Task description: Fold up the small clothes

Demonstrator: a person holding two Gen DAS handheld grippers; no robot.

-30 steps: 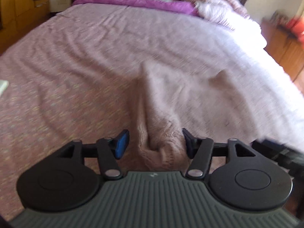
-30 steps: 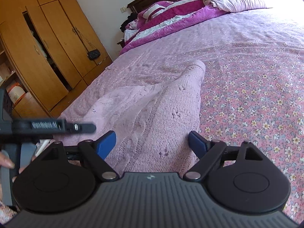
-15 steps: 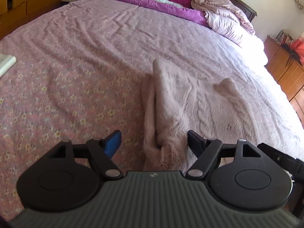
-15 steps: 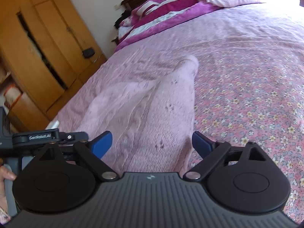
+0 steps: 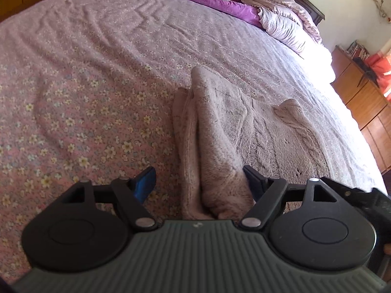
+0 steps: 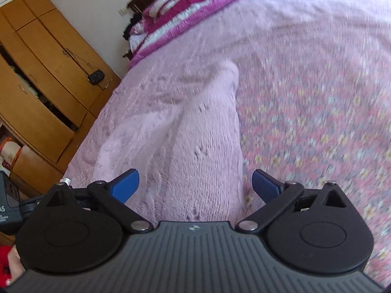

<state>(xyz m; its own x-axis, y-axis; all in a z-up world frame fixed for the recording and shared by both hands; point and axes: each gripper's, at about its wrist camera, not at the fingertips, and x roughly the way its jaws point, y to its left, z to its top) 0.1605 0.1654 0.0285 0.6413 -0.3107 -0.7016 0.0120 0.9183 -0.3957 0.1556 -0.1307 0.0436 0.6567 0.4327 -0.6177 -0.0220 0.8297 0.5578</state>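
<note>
A pale pink knitted garment point(image 5: 220, 127) lies on the flowered bedspread point(image 5: 85, 97), its left side folded over in a thick ridge, one sleeve end poking up at the right. My left gripper point(image 5: 200, 183) is over its near edge, jaws opening, the folded ridge between them and close against the right finger, not pinched. In the right wrist view the same garment point(image 6: 195, 134) runs away from my right gripper point(image 6: 195, 183). Its jaws are opening wide, knit lying between the blue pads point(image 6: 124, 183) with neither pressing on it.
Purple and white bedding and pillows point(image 5: 220, 0) are piled at the head of the bed. A wooden wardrobe point(image 6: 36, 85) with a small black purse point(image 6: 96, 78) stands past the bed's left side. A wooden dresser point(image 5: 366, 102) is at the right.
Both pairs of jaws have spread wider around the garment's near edge. Both grippers have sunk a little toward the bed and rolled; the garment now lies flatter.
</note>
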